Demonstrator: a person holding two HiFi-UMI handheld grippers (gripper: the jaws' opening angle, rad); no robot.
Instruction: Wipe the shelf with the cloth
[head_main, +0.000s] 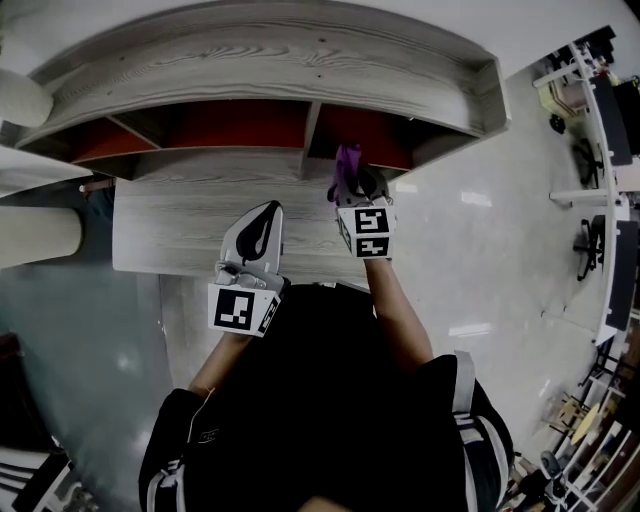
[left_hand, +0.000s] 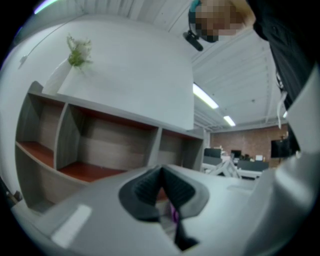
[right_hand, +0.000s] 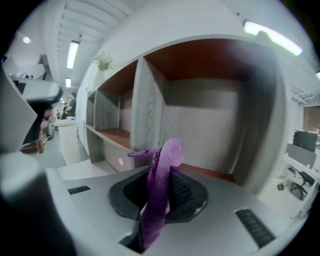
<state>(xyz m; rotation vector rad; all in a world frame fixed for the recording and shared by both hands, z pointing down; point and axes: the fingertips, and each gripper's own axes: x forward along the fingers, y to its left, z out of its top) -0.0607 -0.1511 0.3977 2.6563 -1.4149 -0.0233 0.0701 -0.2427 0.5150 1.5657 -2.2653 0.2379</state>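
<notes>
Your right gripper (right_hand: 161, 186) clamps a crumpled purple cloth (right_hand: 168, 152), held just before the grey wooden shelf's (right_hand: 150, 115) right-hand compartment. Your left gripper (left_hand: 161, 174) sits beside it, jaws closed together, empty.

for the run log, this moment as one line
left gripper: shut, empty | right gripper: shut on purple cloth | cloth at right shelf compartment, contact unclear

The cloth (right_hand: 154, 210) is purple and woven, twisted into a narrow strip. It stands pinched between the jaws of the right gripper (right_hand: 159, 172), and its crumpled end pokes up past their tips. The shelf (right_hand: 149, 105) is grey wood-grain with red-brown compartment floors and upright dividers. Its end compartment opens straight ahead of those jaws, near them.
</notes>
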